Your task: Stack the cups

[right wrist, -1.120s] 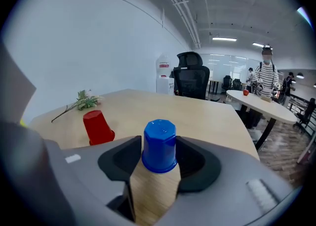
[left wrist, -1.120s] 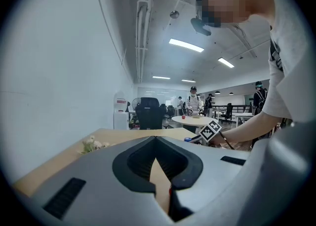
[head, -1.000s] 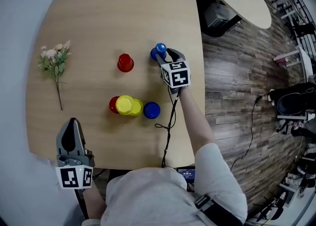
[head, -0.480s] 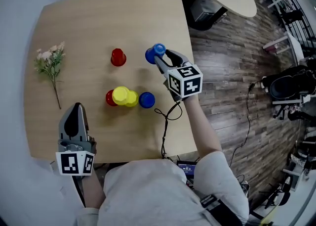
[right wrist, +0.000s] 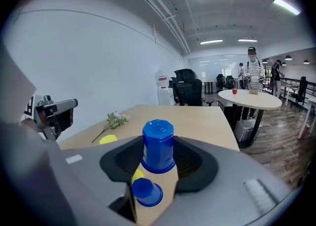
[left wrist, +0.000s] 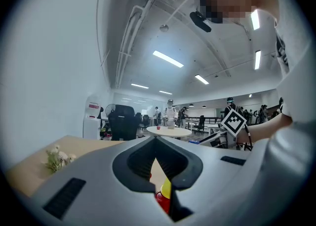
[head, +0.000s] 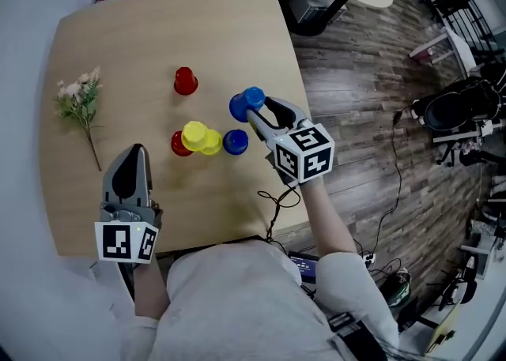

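Observation:
My right gripper (head: 254, 112) is shut on an upside-down blue cup (head: 247, 102) and holds it off the table, just beyond a second blue cup (head: 235, 141) that stands upside down on the wood. In the right gripper view the held blue cup (right wrist: 158, 146) sits between the jaws, with the other blue cup (right wrist: 146, 192) below it. Left of that one are two yellow cups (head: 198, 137) and a red cup (head: 179, 145) close together. Another red cup (head: 185, 80) stands alone farther back. My left gripper (head: 133, 163) is shut and empty near the table's front left.
A sprig of artificial flowers (head: 79, 99) lies at the table's left side. The wooden table (head: 142, 28) ends just right of my right gripper, over a plank floor. A round white table (right wrist: 248, 98) and people stand far off.
My right gripper has carried the blue cup towards me, from level with the lone red cup to just beyond the second blue cup. The left gripper has hardly moved.

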`<state>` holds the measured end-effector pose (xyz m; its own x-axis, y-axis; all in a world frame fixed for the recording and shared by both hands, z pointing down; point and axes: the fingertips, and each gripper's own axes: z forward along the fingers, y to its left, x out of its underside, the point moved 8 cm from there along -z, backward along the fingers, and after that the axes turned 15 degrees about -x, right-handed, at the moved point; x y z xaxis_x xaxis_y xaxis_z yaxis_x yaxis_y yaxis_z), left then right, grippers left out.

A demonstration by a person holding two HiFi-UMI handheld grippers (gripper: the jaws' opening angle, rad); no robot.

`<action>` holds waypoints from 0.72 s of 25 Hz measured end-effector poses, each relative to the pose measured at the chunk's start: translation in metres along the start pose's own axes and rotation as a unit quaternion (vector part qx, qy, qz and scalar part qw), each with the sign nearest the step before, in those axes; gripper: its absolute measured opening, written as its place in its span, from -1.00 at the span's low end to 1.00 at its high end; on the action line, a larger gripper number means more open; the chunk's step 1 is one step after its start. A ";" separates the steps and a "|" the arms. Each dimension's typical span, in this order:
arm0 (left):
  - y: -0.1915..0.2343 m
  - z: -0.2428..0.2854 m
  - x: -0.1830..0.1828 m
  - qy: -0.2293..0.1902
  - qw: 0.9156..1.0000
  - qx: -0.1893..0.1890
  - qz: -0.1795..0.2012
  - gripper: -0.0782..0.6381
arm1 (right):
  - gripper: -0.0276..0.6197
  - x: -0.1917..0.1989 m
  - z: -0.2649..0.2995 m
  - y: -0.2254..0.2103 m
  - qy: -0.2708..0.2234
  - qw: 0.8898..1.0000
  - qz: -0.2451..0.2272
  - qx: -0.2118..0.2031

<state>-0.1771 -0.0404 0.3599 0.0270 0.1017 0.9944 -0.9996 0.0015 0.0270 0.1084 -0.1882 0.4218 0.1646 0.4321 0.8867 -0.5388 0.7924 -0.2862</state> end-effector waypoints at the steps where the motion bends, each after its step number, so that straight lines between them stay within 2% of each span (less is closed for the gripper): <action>1: 0.000 0.000 0.000 0.000 1.000 0.006 0.001 -0.76 | -0.31 0.004 -0.001 0.007 0.004 1.000 -0.003 0.002; 9: 0.004 -0.004 -0.003 -0.001 0.999 0.035 0.006 -0.76 | -0.31 0.034 0.011 0.052 0.042 0.999 -0.017 0.007; 18: 0.017 -0.011 -0.002 0.000 0.999 0.035 0.006 -0.76 | -0.30 0.048 0.027 0.069 0.076 0.996 -0.039 0.026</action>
<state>-0.1946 -0.0297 0.3571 0.0150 0.1010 0.9948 -0.9973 -0.0702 0.0222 0.0567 -0.1243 0.4544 0.3286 0.4333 0.8392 -0.5613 0.8042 -0.1954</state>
